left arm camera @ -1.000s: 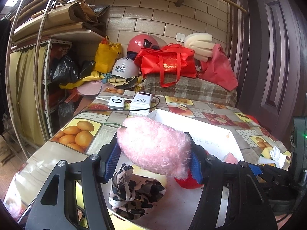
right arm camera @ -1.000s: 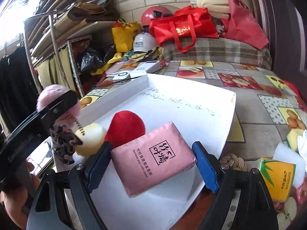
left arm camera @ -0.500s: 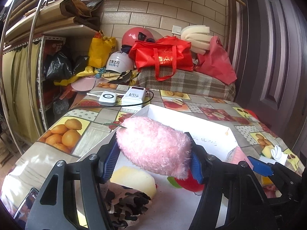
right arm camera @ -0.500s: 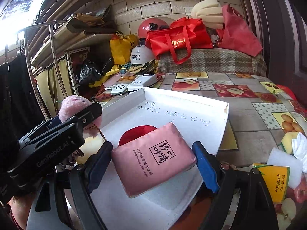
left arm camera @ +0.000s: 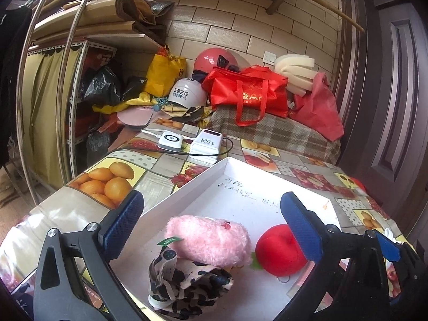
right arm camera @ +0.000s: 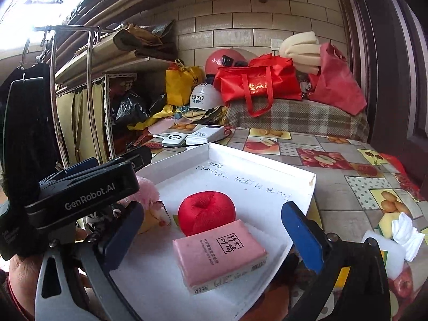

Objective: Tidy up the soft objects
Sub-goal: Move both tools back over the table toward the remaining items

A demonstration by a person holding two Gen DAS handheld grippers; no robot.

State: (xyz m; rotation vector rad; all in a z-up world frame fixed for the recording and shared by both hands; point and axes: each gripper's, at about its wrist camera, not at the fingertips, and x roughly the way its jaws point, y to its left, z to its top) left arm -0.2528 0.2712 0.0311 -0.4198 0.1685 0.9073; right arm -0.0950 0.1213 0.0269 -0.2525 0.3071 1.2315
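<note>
A white tray (left arm camera: pixel 203 179) lies on the fruit-print table. My left gripper (left arm camera: pixel 211 200) is opening wide, its blue pads clear of the pink plush toy (left arm camera: pixel 211 240). That toy lies in the tray on a leopard-print cloth (left arm camera: pixel 187 286), beside a red plush apple (left arm camera: pixel 278 251). My right gripper (right arm camera: pixel 212 214) is also opening, with the pink tissue pack (right arm camera: pixel 219 251) lying free in the tray between its pads, in front of the red plush apple (right arm camera: pixel 206 211). The left gripper's body (right arm camera: pixel 80 192) shows at left, partly hiding the pink plush toy (right arm camera: pixel 147 190).
A white power bank (left arm camera: pixel 206 144) and a charger puck (left arm camera: pixel 171 140) with a cable sit behind the tray. Helmets, a red bag (left arm camera: pixel 248 91) and foam crowd the back. Right of the tray lie a yellow sponge (right arm camera: pixel 386 222) and a white cloth (right arm camera: pixel 406 234).
Both grippers have opened. The pink plush toy has dropped from the left jaws onto the leopard cloth. The tissue pack has left the right jaws and lies in the tray.
</note>
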